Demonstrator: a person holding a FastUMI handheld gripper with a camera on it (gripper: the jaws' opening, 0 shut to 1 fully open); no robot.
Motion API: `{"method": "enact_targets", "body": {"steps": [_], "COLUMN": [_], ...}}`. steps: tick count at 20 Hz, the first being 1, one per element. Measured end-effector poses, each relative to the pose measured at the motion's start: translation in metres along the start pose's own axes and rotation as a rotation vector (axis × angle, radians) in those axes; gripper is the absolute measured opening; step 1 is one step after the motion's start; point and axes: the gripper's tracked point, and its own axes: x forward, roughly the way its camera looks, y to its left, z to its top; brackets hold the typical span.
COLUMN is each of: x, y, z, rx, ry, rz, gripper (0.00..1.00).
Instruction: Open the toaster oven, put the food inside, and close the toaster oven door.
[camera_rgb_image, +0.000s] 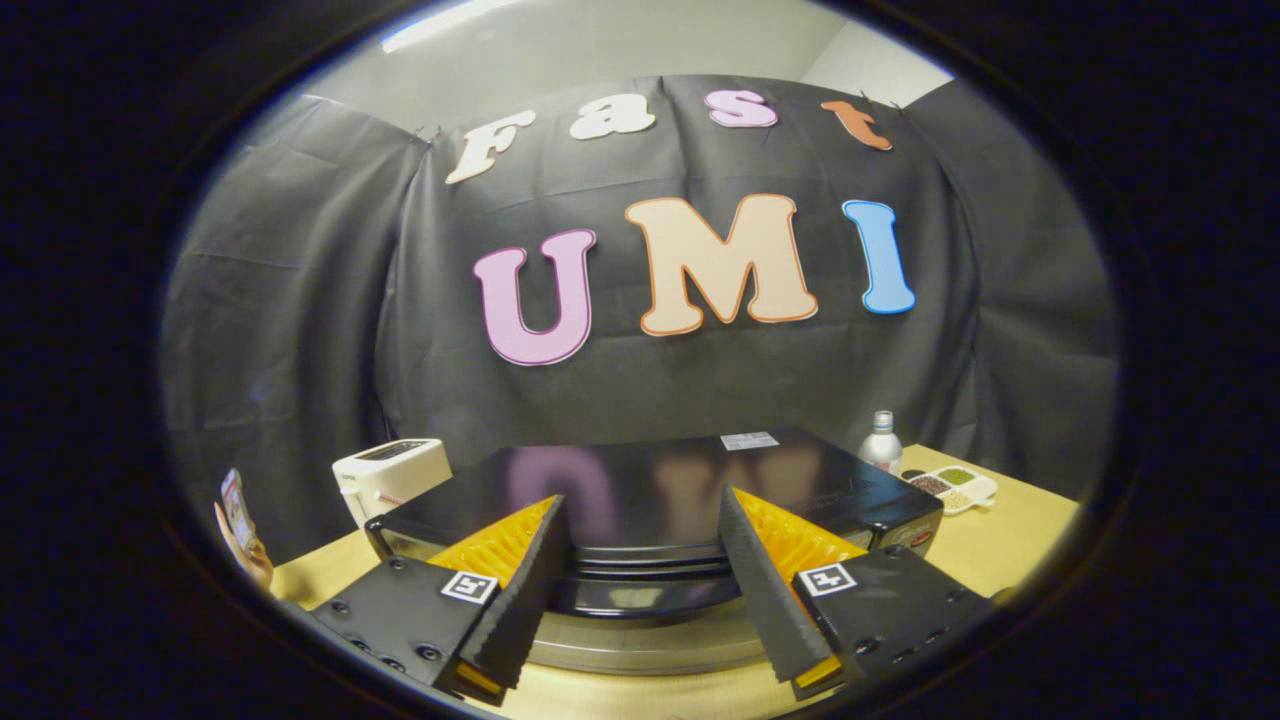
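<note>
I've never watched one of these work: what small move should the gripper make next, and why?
Probably ease down and forward, then close on the door handle. The gripper is open, fingers astride the toaster oven's top front edge, pressing on nothing, and the door looks shut.

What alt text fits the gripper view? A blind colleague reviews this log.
Open tongs flank the top front edge of a black toaster oven on a wooden table. A white toaster stands beyond it on one side, a bottle on the other.
</note>
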Motion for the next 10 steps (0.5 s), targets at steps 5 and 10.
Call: {"method": "enact_targets", "body": {"steps": [5, 10], "x": [-0.020, -0.044], "y": [0.003, 0.003], "z": [-0.001, -0.005], "rx": [0.021, 0.004], "ry": [-0.016, 0.003], "rz": [0.011, 0.022], "gripper": [0.93, 0.93]}}
